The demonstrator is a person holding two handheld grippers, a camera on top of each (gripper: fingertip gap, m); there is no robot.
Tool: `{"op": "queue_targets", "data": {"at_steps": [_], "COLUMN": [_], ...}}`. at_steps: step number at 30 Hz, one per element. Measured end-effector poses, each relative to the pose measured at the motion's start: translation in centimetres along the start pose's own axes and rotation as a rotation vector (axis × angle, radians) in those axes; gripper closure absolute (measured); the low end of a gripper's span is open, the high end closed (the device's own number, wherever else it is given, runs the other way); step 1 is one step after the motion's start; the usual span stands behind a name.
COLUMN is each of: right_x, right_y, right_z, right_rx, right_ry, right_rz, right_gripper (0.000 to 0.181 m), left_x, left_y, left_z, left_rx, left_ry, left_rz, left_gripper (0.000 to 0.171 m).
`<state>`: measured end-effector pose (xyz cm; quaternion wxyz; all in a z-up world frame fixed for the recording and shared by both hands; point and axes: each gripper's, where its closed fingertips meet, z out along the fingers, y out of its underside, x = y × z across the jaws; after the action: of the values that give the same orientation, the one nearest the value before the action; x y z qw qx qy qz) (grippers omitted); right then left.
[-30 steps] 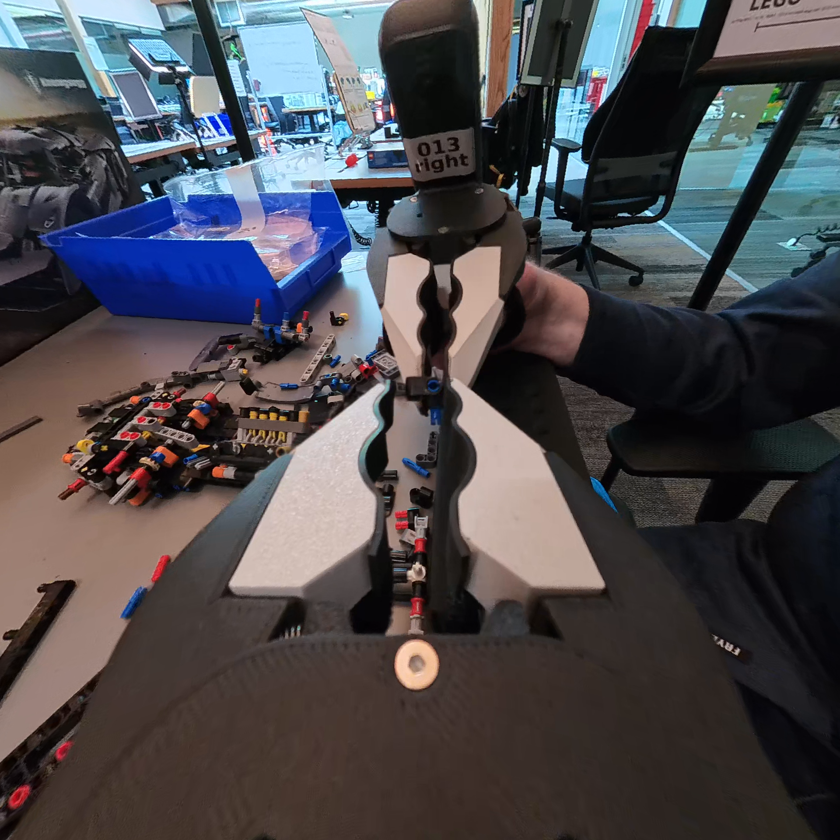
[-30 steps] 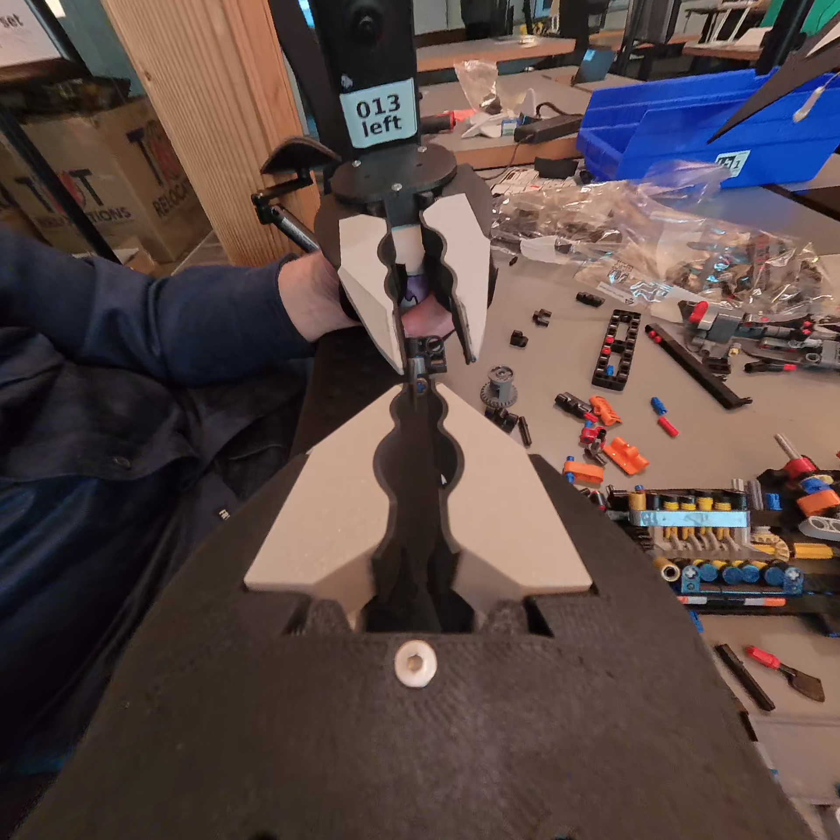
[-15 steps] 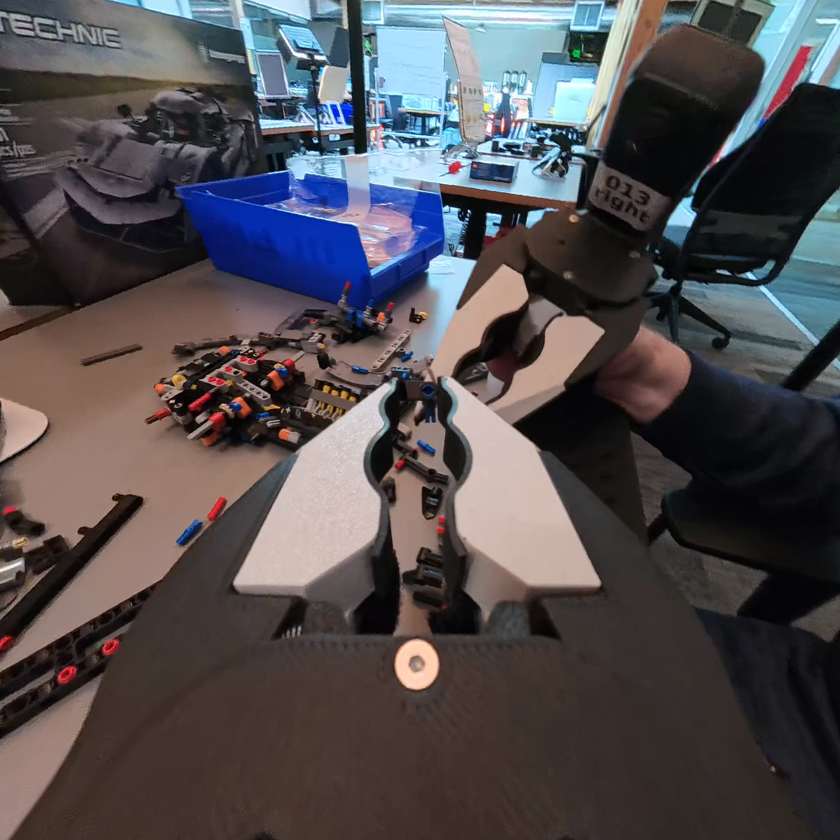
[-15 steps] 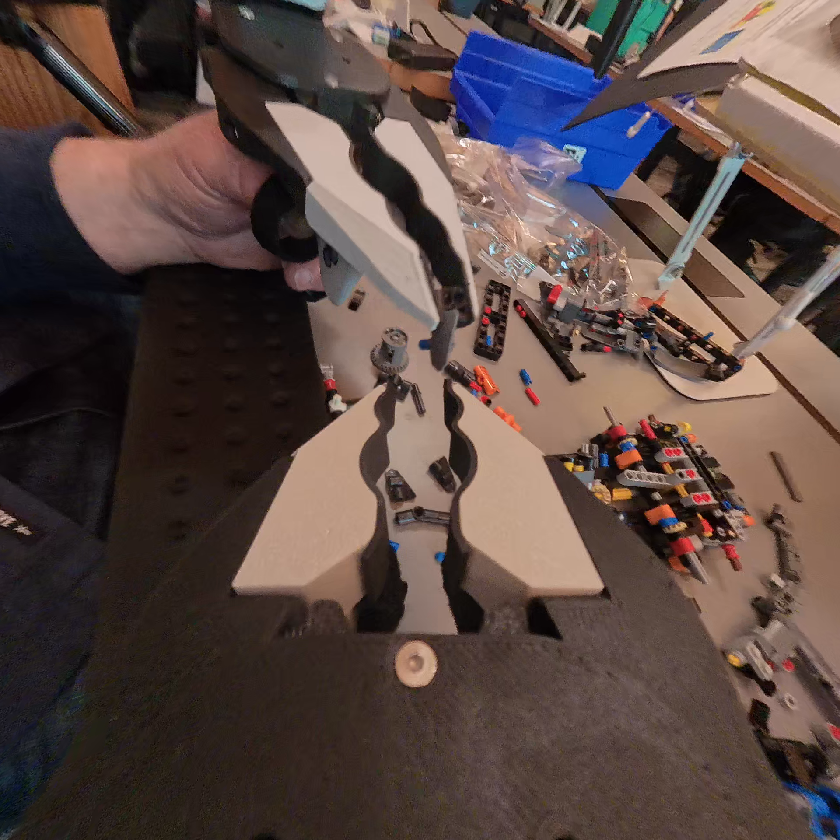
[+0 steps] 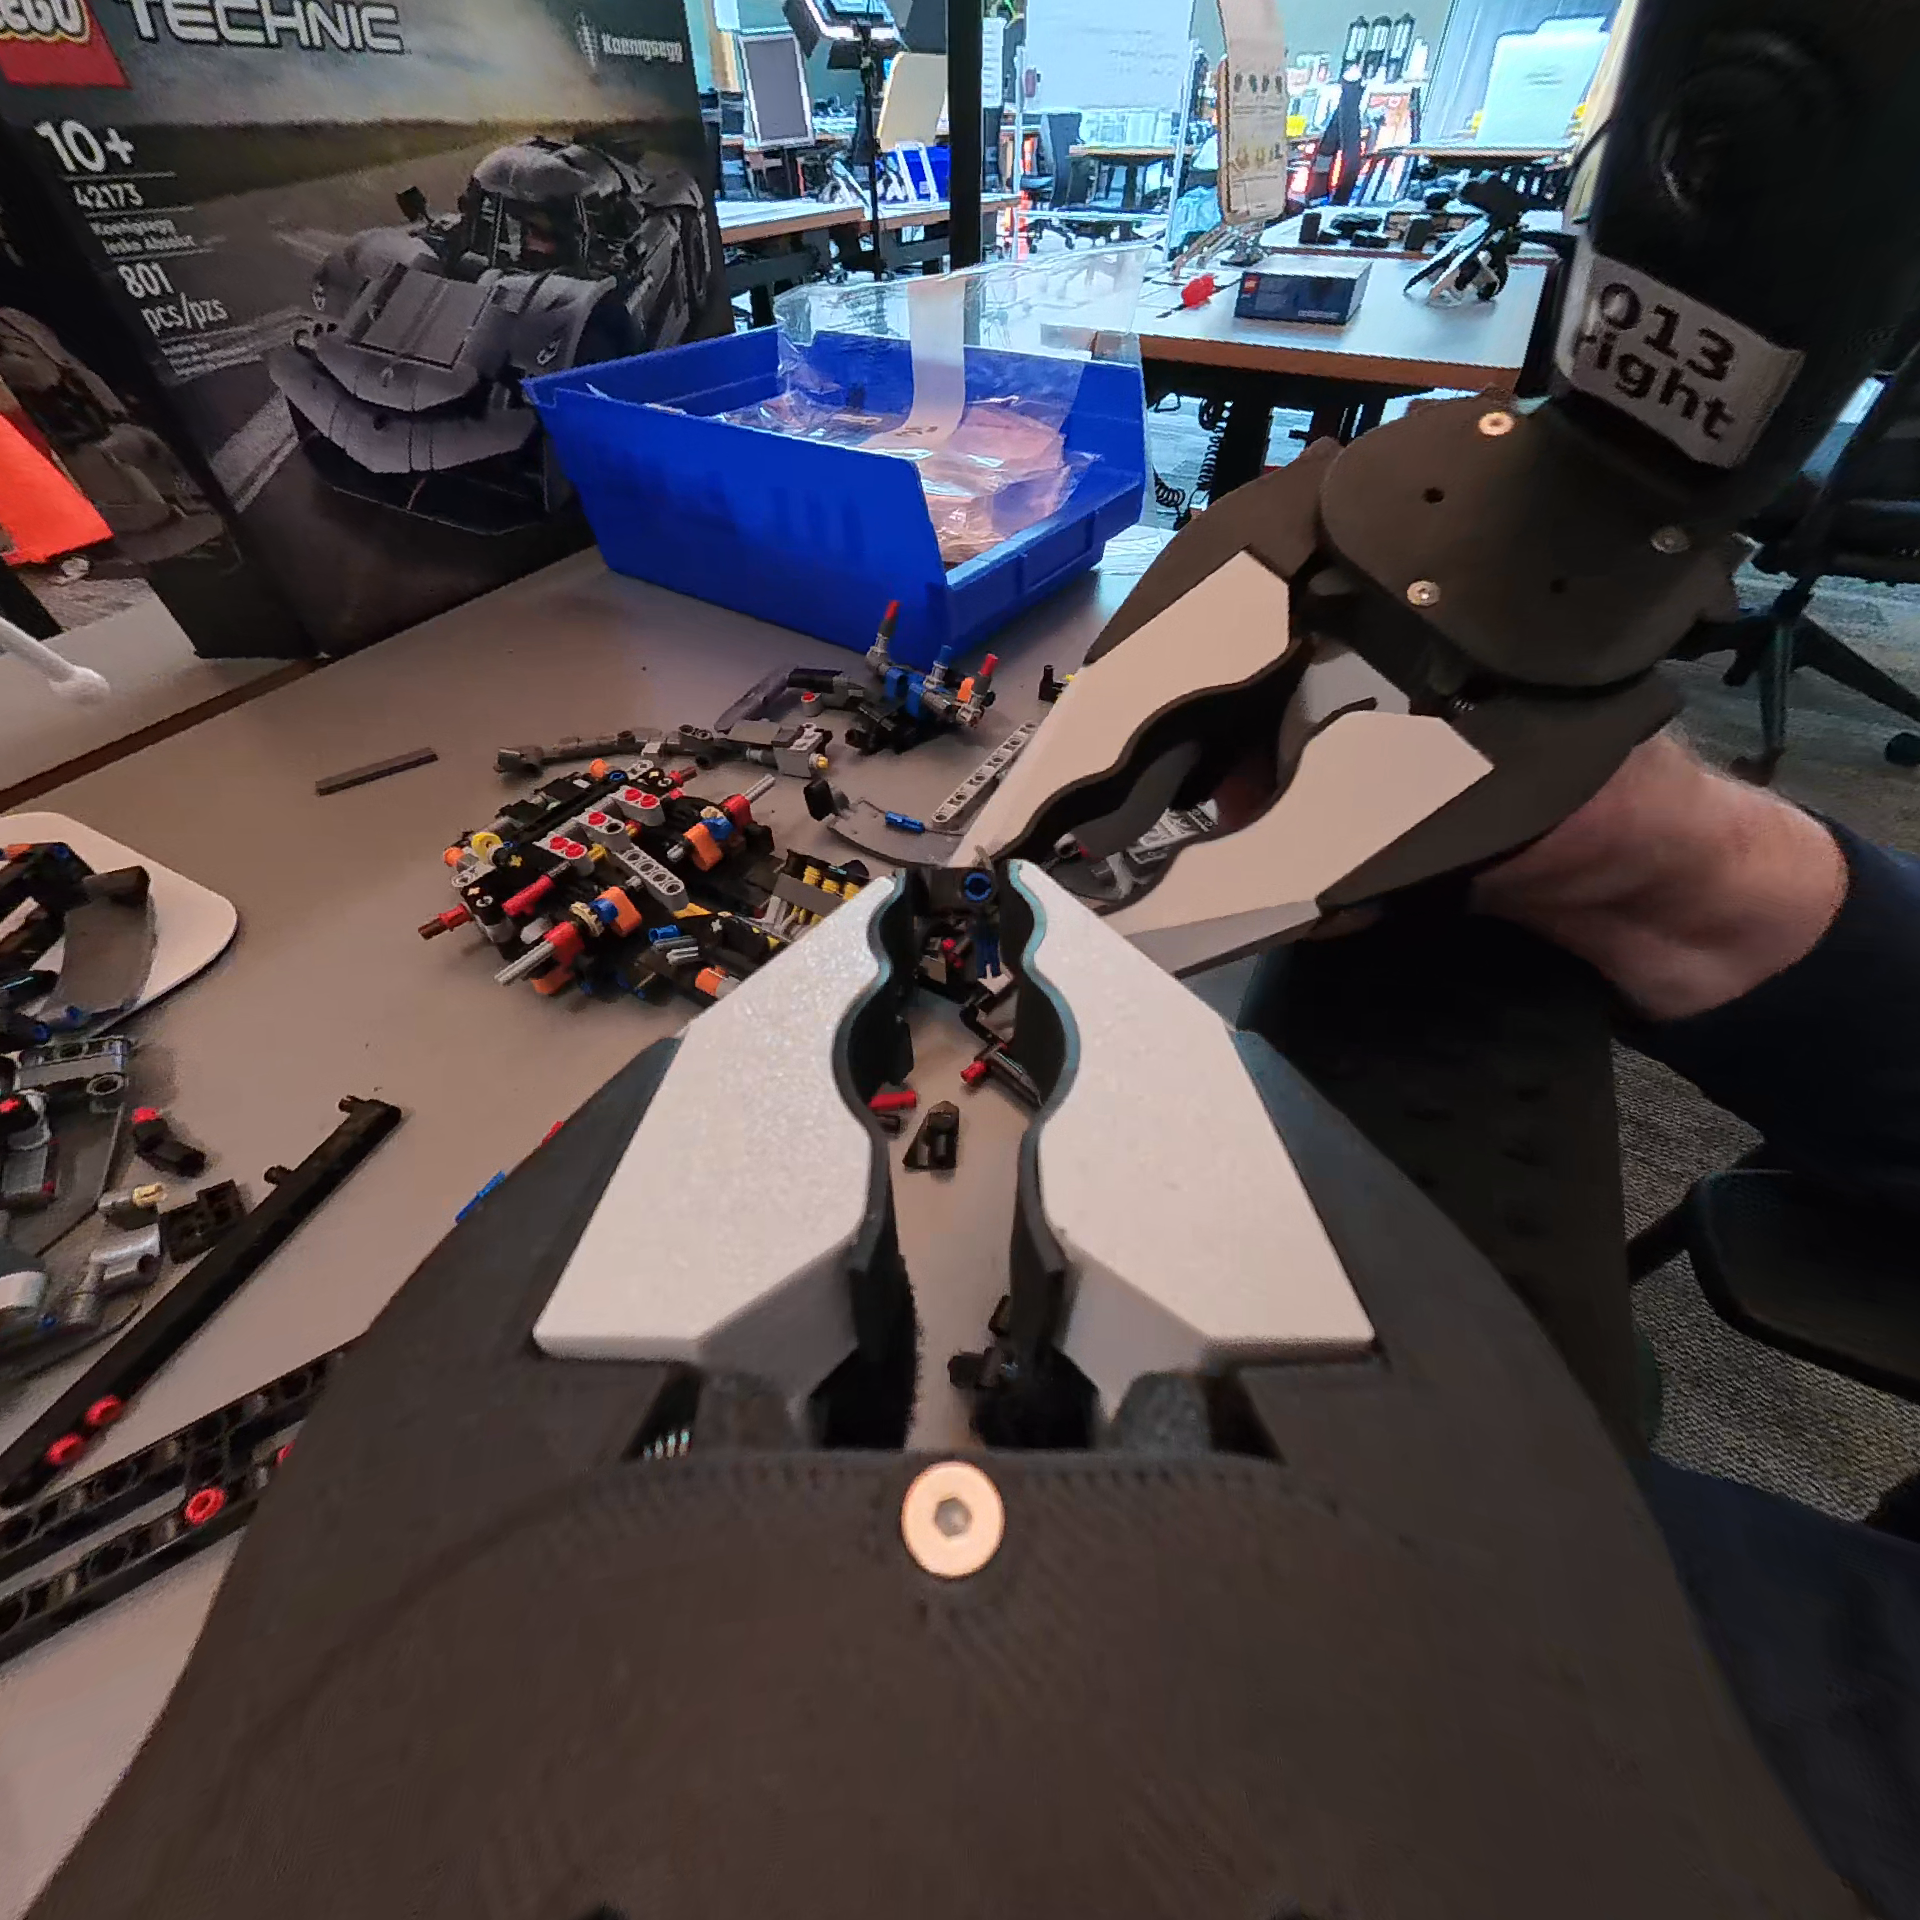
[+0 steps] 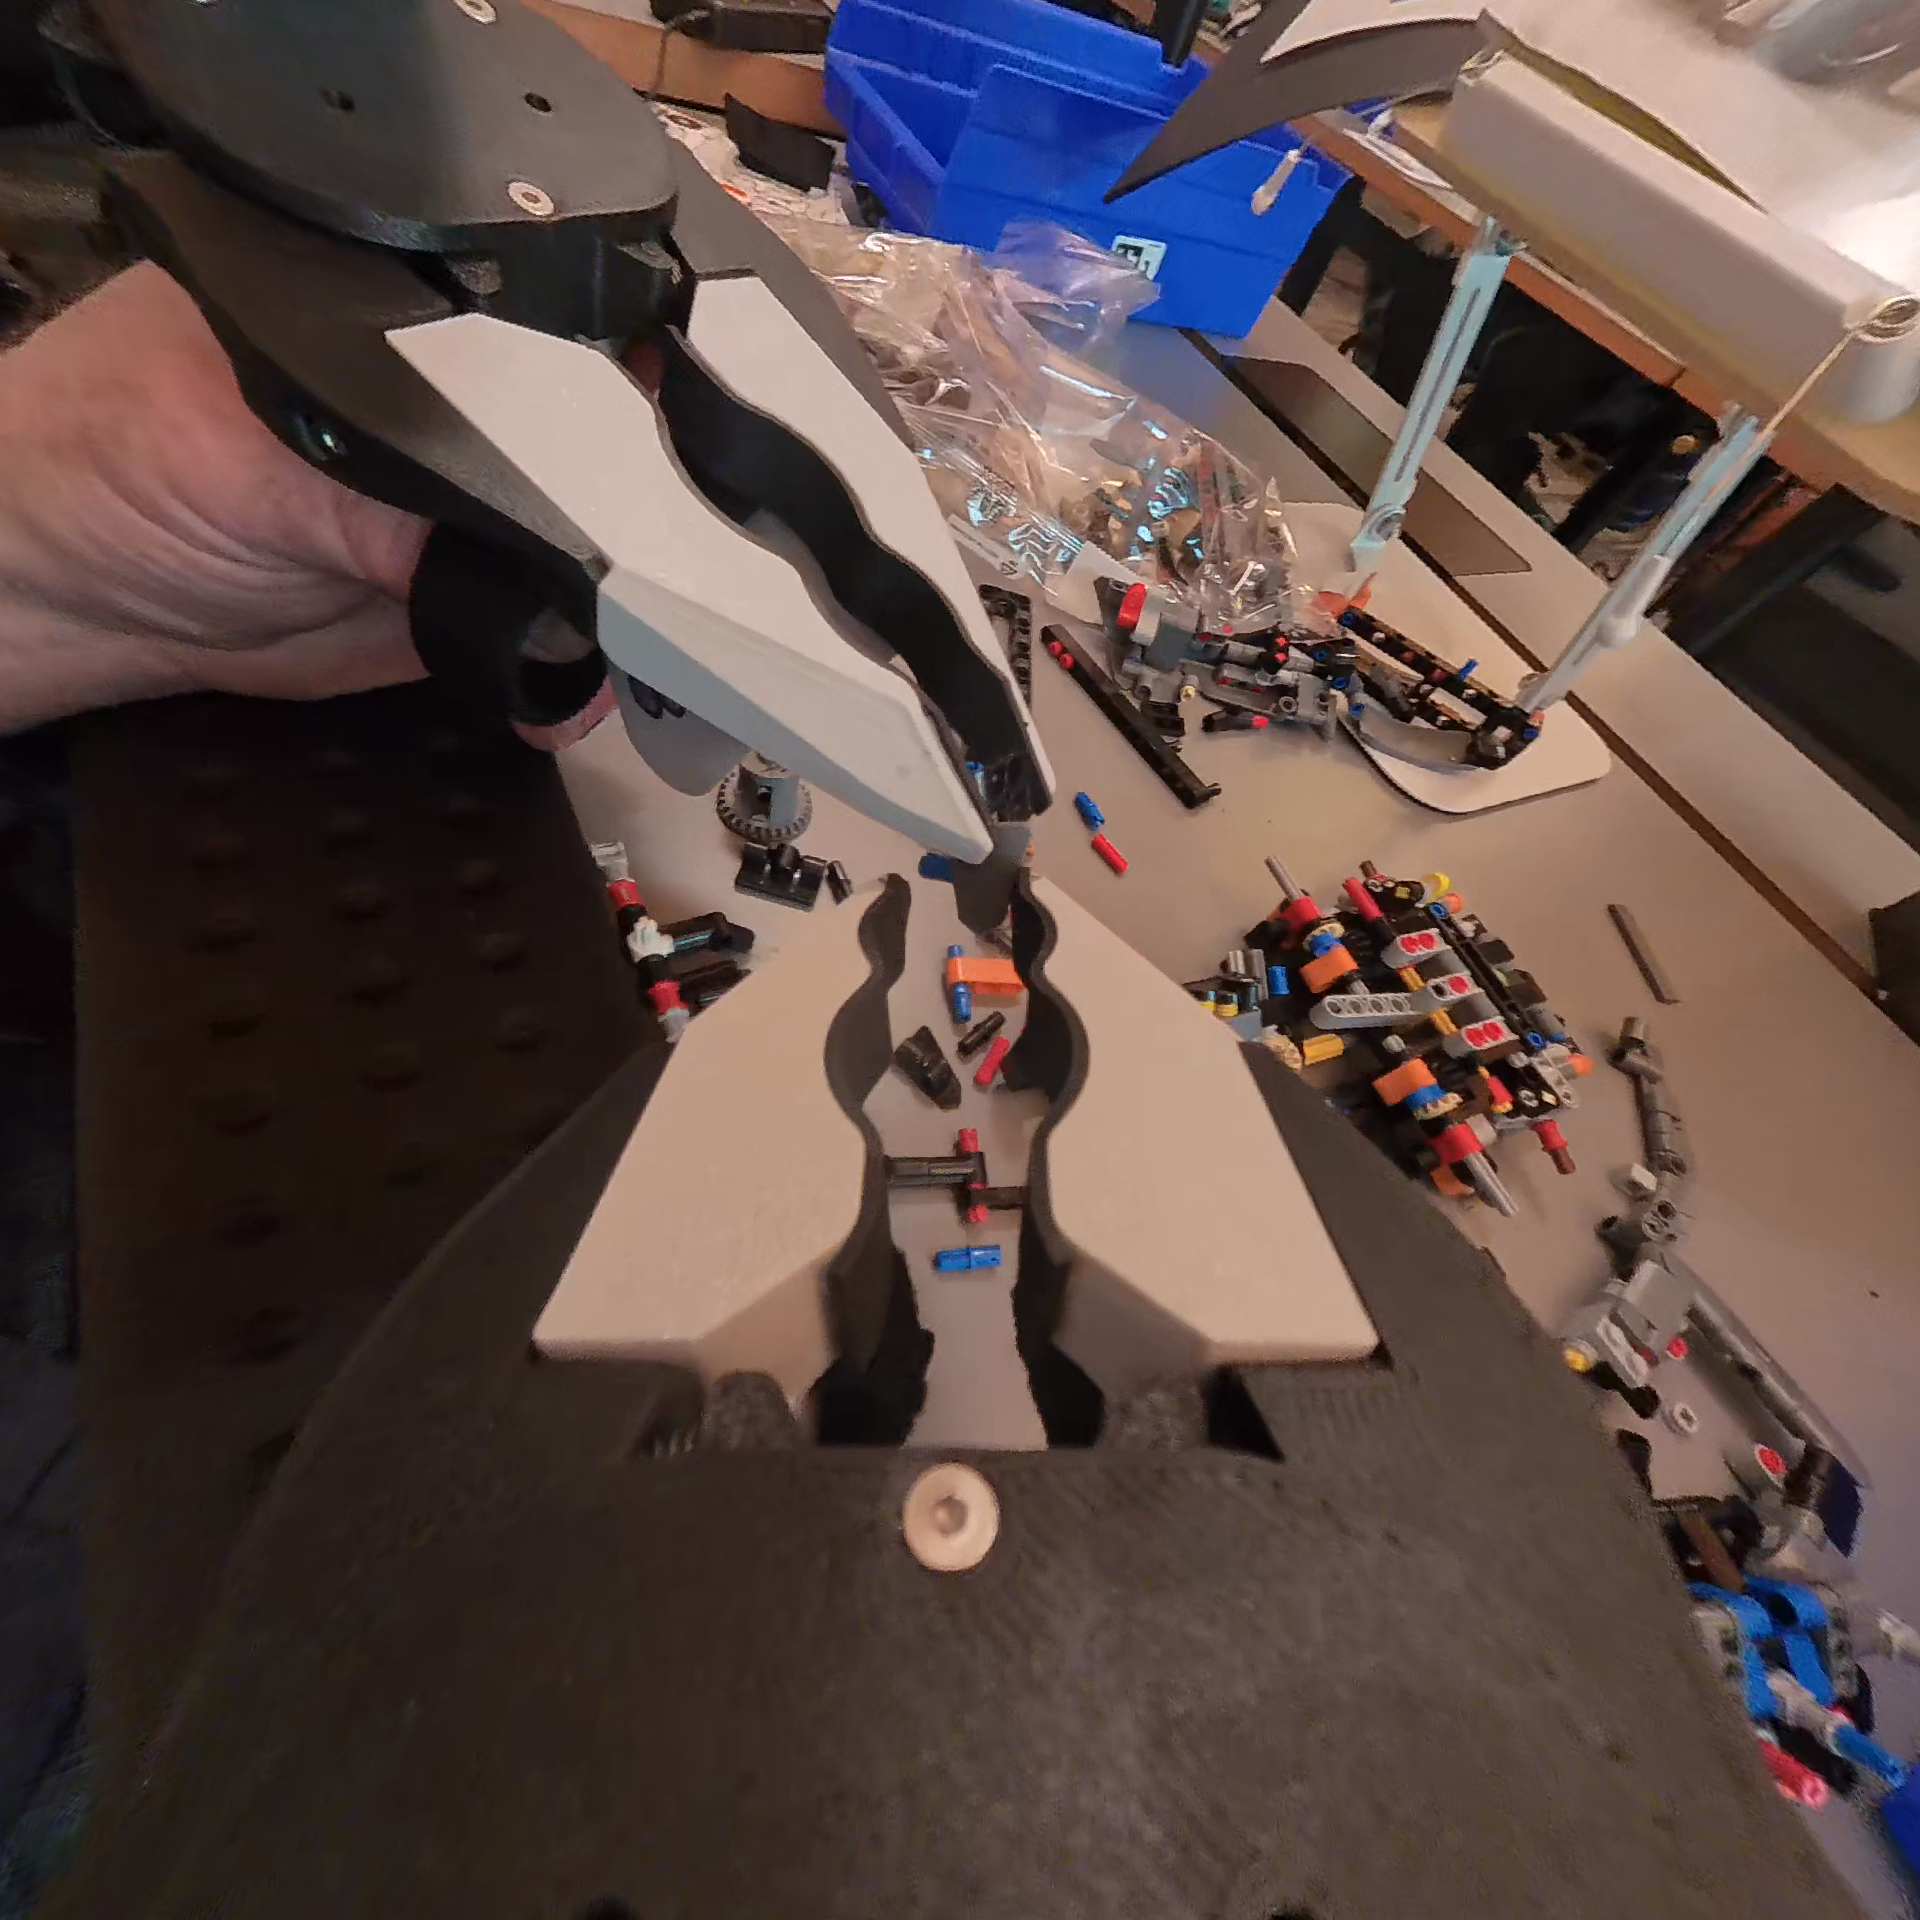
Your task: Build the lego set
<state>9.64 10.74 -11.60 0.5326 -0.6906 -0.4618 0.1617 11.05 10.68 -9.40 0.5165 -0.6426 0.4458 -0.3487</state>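
The left gripper is clamped on a small black connector carrying a blue pin, held above the grey table. The right gripper stands parted, empty as far as can be seen, its tips just beside that piece. Judged step: fitting a small sub-part (the main multicoloured assembly lies well apart, untouched). Next move calls for the right gripper to fetch a mating part from the loose pieces below and align it squarely.

grey table | on it: blue bin, set box, built lego assy, loose pcs, parts bag
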Motion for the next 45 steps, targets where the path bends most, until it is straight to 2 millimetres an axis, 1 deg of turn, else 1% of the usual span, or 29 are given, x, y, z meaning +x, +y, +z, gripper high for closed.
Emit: {"op": "queue_targets", "data": {"at_steps": [5,8,16,19,24,35,45], "right_x": [0.2,0.5,0.6,0.7,0.8,0.8,0.9], "right_y": [0.6,0.4,0.6,0.4,0.7,1.0,1.3], "right_z": [0.5,0.5,0.5,0.4,0.7,0.6,0.6], "right_rx": [-0.041,-0.036,-0.045,-0.043,-0.074,-0.089,-0.123], "right_ry": [0.019,0.043,0.03,0.061,0.104,0.07,0.096], "right_rz": [0.029,0.052,0.079,0.032,-0.047,0.023,0.003], "right_gripper": [0.16,0.166,0.168,0.167,0.165,0.169,0.17], "left_x": [0.0,0.2,0.2,0.1,-0.1,0.0,-0.1], "left_y": [0.1,-0.1,0.1,0.0,0.1,0.2,0.5], "left_z": [0.4,0.5,0.7,0.5,0.4,0.5,0.5], "left_rx": [-0.011,-0.002,-0.013,0.001,0.006,0.0,-0.016], "left_ry": [-0.023,-0.017,-0.021,0.005,0.046,0.05,0.057], "left_rz": [0.011,0.007,0.0,-0.048,-0.141,-0.149,-0.196], "left_gripper": [0.159,0.159,0.159,0.159,0.159,0.159,0.159]}}
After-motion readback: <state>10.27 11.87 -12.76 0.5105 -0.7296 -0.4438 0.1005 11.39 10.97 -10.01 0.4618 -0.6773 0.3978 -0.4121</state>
